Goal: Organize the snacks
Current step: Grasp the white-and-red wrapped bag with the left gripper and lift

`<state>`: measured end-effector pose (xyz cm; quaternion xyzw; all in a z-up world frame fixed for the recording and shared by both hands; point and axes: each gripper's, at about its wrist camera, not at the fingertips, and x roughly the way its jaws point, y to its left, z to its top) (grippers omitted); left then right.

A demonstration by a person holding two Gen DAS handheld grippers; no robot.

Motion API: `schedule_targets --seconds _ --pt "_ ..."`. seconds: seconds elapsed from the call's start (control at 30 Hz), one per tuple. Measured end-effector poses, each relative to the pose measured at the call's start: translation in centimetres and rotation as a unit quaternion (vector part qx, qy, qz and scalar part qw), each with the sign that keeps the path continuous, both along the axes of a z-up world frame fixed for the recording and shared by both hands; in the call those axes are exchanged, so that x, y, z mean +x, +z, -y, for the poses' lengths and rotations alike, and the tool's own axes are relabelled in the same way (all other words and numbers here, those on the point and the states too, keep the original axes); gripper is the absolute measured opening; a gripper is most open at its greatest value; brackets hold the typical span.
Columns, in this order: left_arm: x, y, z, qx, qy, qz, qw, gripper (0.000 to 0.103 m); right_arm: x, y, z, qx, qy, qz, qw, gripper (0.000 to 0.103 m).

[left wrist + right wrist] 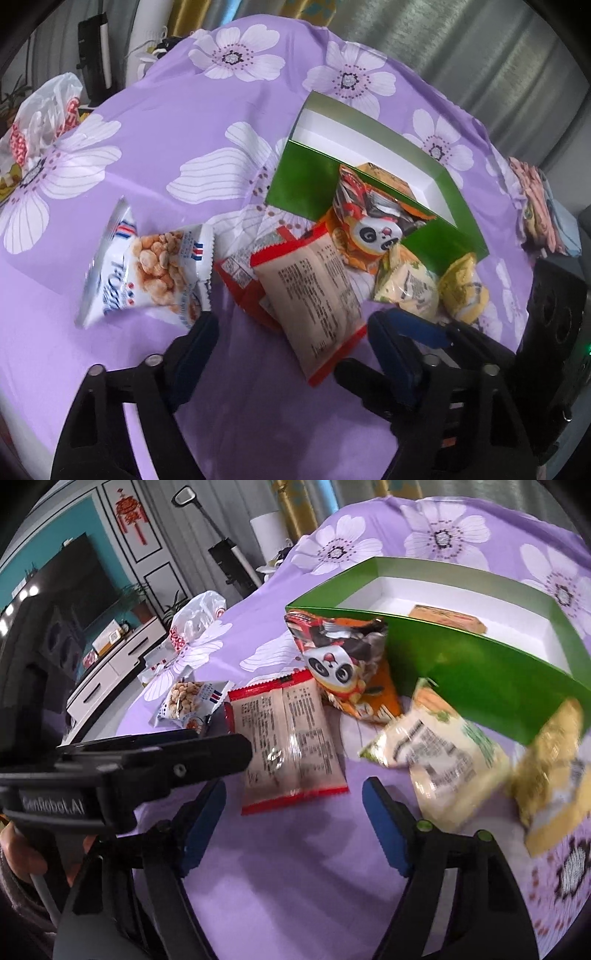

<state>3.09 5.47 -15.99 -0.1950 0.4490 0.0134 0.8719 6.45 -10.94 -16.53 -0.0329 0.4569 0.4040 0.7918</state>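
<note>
Snacks lie on a purple flowered cloth (177, 122) beside a green box (480, 672), which holds one packet. We see the left hand-held gripper (288, 332) with jaws apart around the near end of the red-edged packet (314, 291), not pressing it. The right hand-held gripper (295, 797) also stands released, just before the same packet. The peanut bag (155, 273) and the panda bag (343, 664) lie near.

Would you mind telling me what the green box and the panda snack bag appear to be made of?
Green box: probably glossy coated cardboard, with thin, straight walls and a white inside. Panda snack bag: likely shiny plastic film, crinkled and printed.
</note>
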Motion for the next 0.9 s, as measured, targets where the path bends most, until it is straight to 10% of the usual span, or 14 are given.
schedule_targets --seconds 0.17,0.3,0.47,0.9 --pt "0.7 -0.5 -0.1 -0.002 -0.006 -0.007 1.0 0.056 1.4 -0.7 -1.7 -0.008 0.032 -0.01 0.999 0.077" --pt "1.4 -1.0 -0.2 -0.005 -0.008 -0.014 0.9999 0.056 1.9 -1.0 -2.7 -0.008 0.049 -0.013 0.999 0.073" --pt "1.7 -1.4 -0.1 -0.019 -0.018 -0.017 0.9995 0.052 1.8 -1.1 -3.0 -0.003 0.07 -0.02 0.997 0.044" --pt "-0.1 0.5 0.0 -0.032 -0.034 0.008 0.9989 0.048 -0.2 0.3 -1.4 0.028 0.032 -0.002 0.999 0.033"
